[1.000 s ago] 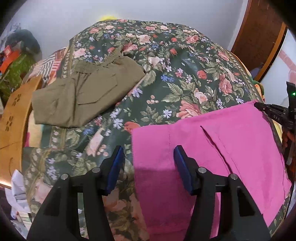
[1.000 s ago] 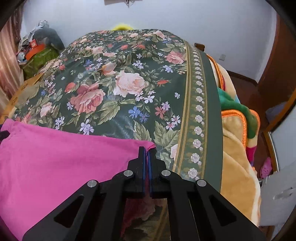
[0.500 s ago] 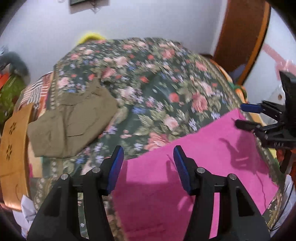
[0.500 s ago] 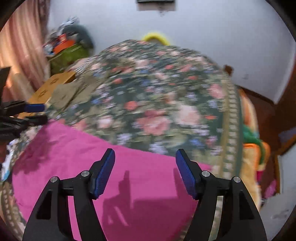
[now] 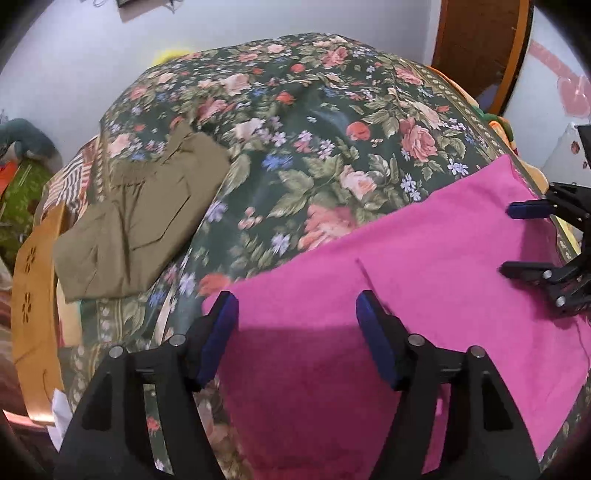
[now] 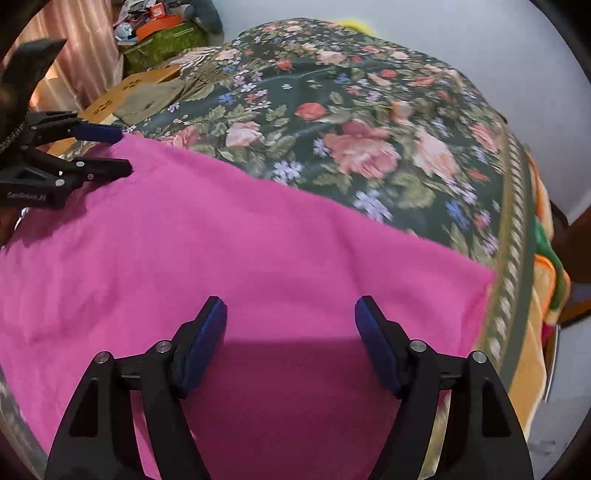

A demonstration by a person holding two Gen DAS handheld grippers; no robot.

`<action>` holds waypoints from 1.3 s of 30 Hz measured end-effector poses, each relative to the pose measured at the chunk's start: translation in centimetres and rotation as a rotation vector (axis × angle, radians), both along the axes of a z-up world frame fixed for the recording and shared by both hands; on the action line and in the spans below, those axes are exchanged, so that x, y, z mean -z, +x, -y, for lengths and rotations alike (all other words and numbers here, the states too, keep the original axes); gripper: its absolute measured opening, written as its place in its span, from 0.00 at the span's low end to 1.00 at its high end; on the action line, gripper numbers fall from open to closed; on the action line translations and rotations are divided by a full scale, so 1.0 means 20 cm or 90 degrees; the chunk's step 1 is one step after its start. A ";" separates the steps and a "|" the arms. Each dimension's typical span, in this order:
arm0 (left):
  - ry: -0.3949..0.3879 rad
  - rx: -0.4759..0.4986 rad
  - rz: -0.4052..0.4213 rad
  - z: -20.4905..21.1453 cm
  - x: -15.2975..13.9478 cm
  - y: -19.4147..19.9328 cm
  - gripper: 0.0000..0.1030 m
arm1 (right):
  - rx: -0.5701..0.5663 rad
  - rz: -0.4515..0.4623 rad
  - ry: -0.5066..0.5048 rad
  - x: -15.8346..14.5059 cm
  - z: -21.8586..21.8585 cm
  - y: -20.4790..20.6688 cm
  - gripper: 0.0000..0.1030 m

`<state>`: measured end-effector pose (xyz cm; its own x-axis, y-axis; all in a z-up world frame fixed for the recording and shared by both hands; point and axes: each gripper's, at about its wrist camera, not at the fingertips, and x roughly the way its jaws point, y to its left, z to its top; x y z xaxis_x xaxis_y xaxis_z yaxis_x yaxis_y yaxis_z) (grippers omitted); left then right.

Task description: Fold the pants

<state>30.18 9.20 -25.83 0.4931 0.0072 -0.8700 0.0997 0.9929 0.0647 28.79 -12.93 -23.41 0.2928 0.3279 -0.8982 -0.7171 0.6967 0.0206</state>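
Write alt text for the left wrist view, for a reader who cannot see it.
Pink pants lie spread flat on a floral bedspread, with the open left claw above their near edge, nothing between its blue pads. The right claw, also open, reaches in from the right edge. Folded olive pants lie further back on the left.

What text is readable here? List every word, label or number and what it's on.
"GenRobot.AI": faint white print on the body of the left gripper, reading unsure; its fingers have just been opening, nothing pinched between them.
Boxes in the far clutter: print too blurred to read.
Pink pants, floral bedspread: no text.
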 end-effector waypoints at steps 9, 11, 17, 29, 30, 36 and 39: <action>0.022 -0.035 0.012 -0.08 -0.05 -0.21 0.78 | 0.064 -0.008 -0.014 -0.06 0.16 -0.13 0.68; 0.035 -0.038 0.010 -0.08 -0.07 -0.25 0.78 | 0.078 -0.008 -0.022 -0.07 0.19 -0.15 0.68; 0.033 -0.064 0.029 -0.10 -0.21 -0.38 0.78 | 0.088 0.023 -0.021 -0.21 0.23 -0.27 0.68; -0.128 -0.168 0.044 -0.14 -0.33 -0.71 0.81 | 0.074 0.085 0.135 -0.55 0.09 -0.56 0.69; -0.151 -0.177 0.034 -0.14 -0.31 -0.74 0.81 | 0.072 0.087 0.140 -0.53 0.08 -0.58 0.69; -0.228 -0.180 -0.026 -0.10 -0.18 -0.83 0.81 | 0.092 0.026 0.166 -0.35 -0.01 -0.61 0.69; -0.284 -0.182 -0.036 -0.08 -0.16 -0.87 0.81 | 0.099 0.001 0.141 -0.24 -0.03 -0.61 0.69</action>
